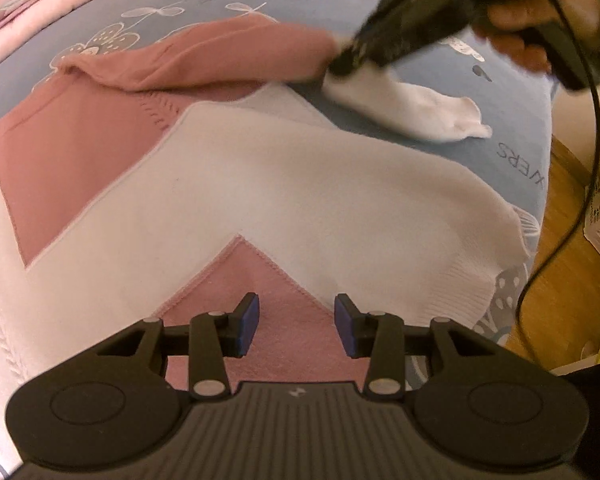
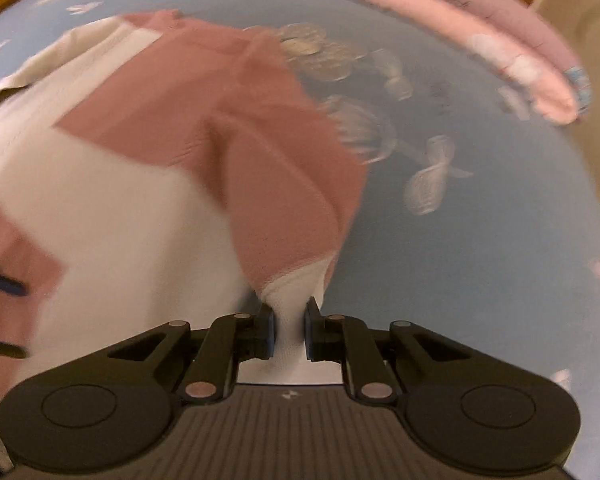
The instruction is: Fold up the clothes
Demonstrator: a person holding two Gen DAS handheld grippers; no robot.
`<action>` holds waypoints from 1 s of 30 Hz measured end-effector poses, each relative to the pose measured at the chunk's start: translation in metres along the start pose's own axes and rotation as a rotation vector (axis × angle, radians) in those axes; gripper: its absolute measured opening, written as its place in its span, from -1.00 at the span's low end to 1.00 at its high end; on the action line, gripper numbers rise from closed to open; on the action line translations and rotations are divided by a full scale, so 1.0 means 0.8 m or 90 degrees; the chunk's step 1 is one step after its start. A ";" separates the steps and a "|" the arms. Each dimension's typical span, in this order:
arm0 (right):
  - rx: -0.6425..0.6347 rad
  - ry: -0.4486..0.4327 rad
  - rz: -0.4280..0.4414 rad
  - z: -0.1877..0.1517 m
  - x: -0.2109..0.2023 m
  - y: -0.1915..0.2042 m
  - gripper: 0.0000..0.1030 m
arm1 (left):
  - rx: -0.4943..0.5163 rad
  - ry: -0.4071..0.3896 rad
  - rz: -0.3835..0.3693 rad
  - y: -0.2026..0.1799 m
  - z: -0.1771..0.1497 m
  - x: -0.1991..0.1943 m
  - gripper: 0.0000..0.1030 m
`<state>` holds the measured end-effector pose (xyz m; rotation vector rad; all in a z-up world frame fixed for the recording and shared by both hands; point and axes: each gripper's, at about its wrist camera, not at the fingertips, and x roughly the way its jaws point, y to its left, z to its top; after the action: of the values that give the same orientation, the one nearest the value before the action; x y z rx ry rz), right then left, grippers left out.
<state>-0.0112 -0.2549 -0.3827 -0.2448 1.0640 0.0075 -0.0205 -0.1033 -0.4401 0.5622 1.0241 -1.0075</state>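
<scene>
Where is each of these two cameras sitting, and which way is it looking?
Left wrist view: sits on the left gripper, looking steeply down at the pink and white sweater on the blue bedsheet; its open fingers show, plus the person's hand with the other gripper.
Right wrist view: sits on the right gripper, looking down its fingers, which pinch the sweater's sleeve.
Shared: sweater and bedsheet.

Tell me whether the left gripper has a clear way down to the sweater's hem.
Probably yes: the left gripper hangs open over the sweater, nothing between. The right gripper pinches a sleeve cuff well clear.
</scene>
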 end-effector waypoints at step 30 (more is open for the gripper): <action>0.089 -0.008 -0.169 0.067 0.048 -0.172 -0.37 | -0.025 0.020 -0.014 0.012 -0.003 0.000 -0.04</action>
<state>0.0708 -0.3820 -0.3640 -0.2569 1.0089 -0.3022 -0.0128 -0.0967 -0.4421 0.5379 1.0776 -0.9982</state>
